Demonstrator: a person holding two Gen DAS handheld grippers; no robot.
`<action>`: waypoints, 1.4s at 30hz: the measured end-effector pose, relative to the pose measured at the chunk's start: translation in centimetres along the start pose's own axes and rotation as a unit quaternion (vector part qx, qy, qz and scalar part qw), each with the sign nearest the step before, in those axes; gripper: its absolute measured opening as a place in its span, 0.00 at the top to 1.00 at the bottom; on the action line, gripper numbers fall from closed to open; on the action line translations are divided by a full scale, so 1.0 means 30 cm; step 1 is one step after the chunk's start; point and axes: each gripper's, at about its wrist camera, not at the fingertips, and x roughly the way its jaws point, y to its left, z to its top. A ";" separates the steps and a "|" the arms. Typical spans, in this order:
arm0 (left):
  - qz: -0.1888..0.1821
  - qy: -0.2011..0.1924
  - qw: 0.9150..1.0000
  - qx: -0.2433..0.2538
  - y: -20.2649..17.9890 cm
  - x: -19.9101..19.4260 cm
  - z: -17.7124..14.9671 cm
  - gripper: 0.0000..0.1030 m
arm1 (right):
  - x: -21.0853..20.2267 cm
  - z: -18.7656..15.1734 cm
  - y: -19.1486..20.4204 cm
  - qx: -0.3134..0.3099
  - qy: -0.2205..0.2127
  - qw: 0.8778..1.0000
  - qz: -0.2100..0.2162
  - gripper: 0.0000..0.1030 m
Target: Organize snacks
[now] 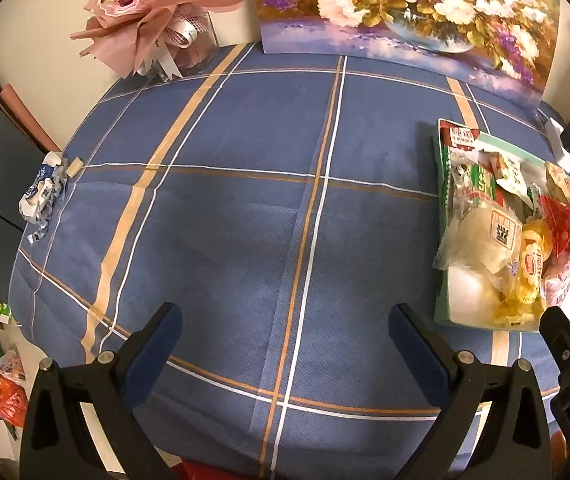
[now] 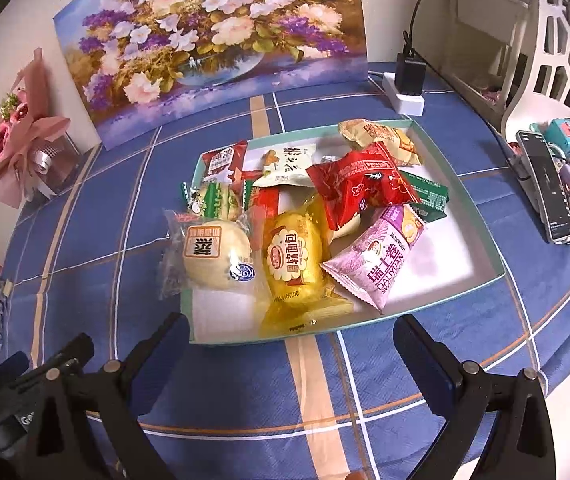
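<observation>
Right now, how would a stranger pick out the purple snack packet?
Find the shallow tray on the blue plaid tablecloth, in front of the flower painting. The purple snack packet lies at the tray's near right, beside the yellow bread packet; it alone is lilac.

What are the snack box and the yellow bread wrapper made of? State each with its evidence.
Snack box: likely cardboard, matte, with thin folded teal walls and a white inside. Yellow bread wrapper: likely thin plastic film, glossy and translucent, with crimped ends.
</observation>
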 end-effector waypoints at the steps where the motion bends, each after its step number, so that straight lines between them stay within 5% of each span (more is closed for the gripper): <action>1: 0.001 -0.002 1.000 0.000 0.001 -0.003 0.002 0.01 | -0.001 0.001 0.001 -0.001 -0.001 1.000 0.000 0.00; 42: 0.006 -0.006 0.999 -0.052 0.084 -0.005 0.041 0.01 | 0.029 -0.003 0.058 -0.033 0.013 0.999 -0.016 0.00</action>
